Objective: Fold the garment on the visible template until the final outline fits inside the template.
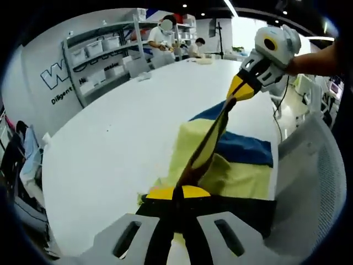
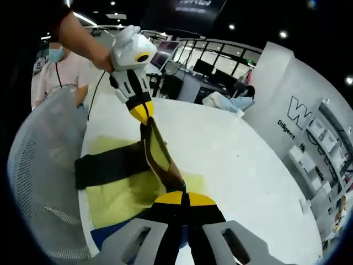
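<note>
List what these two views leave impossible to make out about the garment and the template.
- Template: in neither gripper view can an outline be seen on the white table; the garment covers that area.
- Garment's near edge: hidden by the left gripper in its own view, by the right gripper in its own.

In the left gripper view, the garment [image 1: 231, 160] is spread on the table [image 1: 127, 132] at the near edge, with a chair [image 1: 309, 182] at 3 o'clock beside it. A stretch of the garment is held taut above the table between the left gripper [image 1: 177, 193] at 6 o'clock and the right gripper [image 1: 241, 88] at 1 o'clock. Shelves [image 1: 105, 55] are set behind the table at 11 o'clock.
</note>
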{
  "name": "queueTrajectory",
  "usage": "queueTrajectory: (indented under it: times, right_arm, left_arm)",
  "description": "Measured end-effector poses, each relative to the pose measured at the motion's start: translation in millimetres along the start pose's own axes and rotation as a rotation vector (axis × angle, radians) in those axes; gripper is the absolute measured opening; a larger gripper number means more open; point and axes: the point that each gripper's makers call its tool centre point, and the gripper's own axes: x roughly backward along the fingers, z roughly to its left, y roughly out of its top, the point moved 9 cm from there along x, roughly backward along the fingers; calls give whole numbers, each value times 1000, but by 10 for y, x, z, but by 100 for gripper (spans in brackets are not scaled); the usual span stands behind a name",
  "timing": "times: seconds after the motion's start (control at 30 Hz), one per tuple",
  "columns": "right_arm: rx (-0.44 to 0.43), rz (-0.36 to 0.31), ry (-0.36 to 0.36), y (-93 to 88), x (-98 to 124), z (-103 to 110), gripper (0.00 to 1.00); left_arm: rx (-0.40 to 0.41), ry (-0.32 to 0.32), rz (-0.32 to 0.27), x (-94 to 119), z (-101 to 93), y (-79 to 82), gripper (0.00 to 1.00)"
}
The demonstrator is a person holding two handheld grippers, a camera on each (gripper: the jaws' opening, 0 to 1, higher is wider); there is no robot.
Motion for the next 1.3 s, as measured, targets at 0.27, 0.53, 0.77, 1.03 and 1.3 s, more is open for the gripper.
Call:
queueTrajectory:
  times: [0.27, 0.53, 0.77, 1.03, 1.3]
  right_arm:
    - [42, 1, -51, 143, -2, -261, 0]
    - [61, -5, -110, 268, 2, -507, 0]
    - [70, -7, -148, 325, 19, -650, 0]
    - [83, -26, -194, 461, 11, -836, 0]
    - [58, -49, -240, 588, -33, -957, 0]
  left_arm:
    - [-29, 30, -17, -29, 182, 218, 4]
    - [-31, 80, -53, -90, 369, 454, 4]
    - [-50, 91, -74, -110, 472, 584, 4]
    - [-65, 126, -105, -41, 635, 765, 4]
    - [-12, 162, -154, 57, 725, 839, 4]
